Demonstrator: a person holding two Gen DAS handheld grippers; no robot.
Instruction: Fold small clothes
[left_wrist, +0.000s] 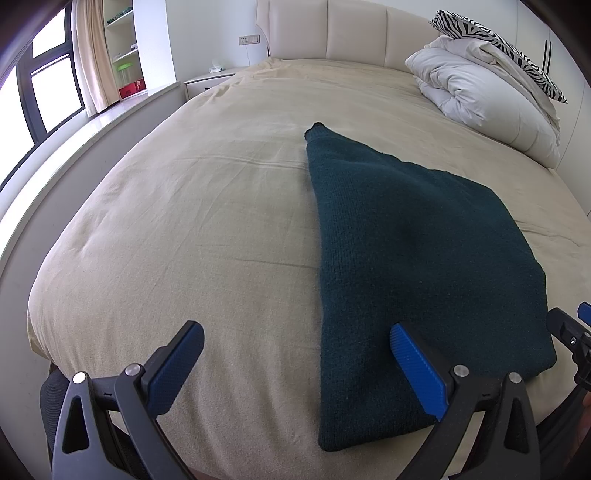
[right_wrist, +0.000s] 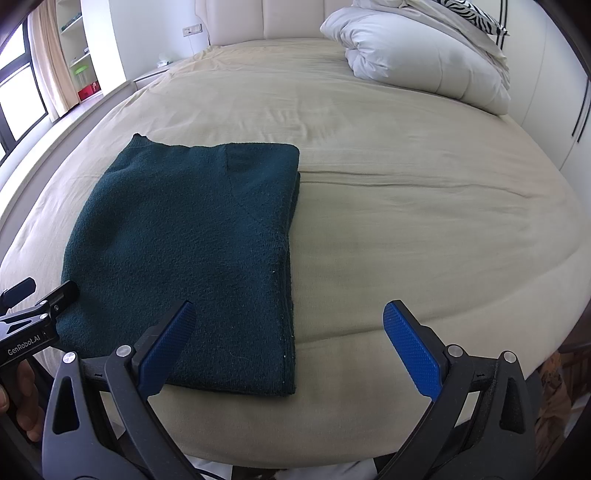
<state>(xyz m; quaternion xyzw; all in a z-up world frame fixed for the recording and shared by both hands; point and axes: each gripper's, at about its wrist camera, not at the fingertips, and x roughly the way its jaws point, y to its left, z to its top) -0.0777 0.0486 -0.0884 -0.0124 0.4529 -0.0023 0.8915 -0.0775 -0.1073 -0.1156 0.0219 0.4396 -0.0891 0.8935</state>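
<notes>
Sweater: I see it folded, lying flat on the bed near the front edge.
Left claw: spread, empty, above its near-left corner.
Right claw: spread, empty, over its right edge.
Risk: pinching only the top layer would probably peel the fold apart.

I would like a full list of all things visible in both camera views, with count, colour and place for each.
sweater: one, dark green, folded flat on the near part of the bed.
bed cover: one, beige, spread over the bed.
duvet: one, white, bundled at the far right by the headboard.
zebra pillow: one, black and white, on top of the duvet.
headboard: one, cream, padded, at the far end.
shelves: one unit, white, far left by the window.
left tool: one, black with blue pads, open, over the sweater's near left edge.
right tool: one, same colours, open, over its near right edge.
</notes>
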